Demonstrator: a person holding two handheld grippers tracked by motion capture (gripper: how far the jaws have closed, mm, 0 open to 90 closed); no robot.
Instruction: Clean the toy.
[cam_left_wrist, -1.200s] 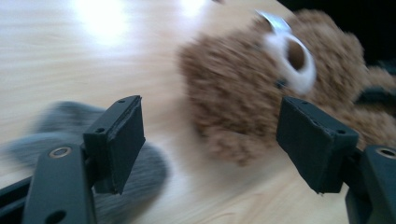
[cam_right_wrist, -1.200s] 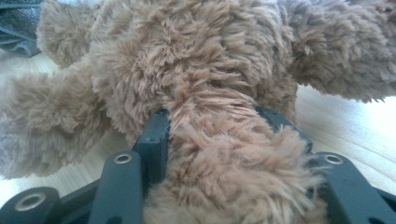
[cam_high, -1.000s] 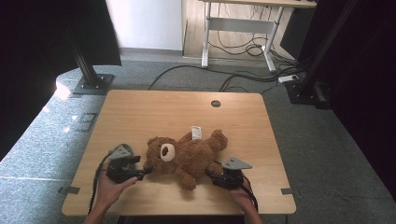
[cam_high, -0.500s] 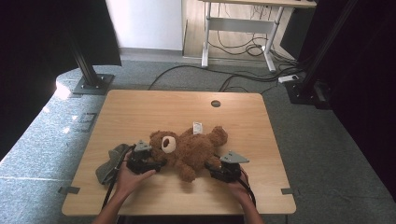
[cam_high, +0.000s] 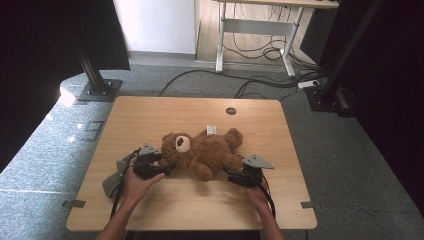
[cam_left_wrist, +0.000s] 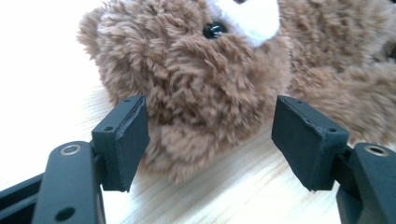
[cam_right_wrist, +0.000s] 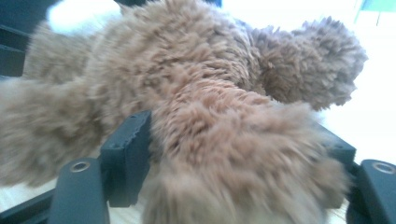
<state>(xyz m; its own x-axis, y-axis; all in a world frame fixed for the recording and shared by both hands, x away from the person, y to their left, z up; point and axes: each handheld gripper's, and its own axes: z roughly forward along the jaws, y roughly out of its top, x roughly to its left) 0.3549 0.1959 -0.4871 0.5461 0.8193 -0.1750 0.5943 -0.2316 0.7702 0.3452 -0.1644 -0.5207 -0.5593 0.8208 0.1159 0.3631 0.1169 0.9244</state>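
Left claw (cam_high: 167, 167) now nearer bear's head (cam_high: 178, 145)

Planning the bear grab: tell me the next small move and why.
Probably close the left hand-held gripper on the teddy bear. Its jaws stand open either side of the bear's head, not yet pinching, while the right hand-held gripper already straddles a leg.

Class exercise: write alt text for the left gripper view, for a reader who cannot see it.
A brown teddy bear lies on a pale wooden table, its head between the open black jaws of the left gripper. Neither pad touches the fur.
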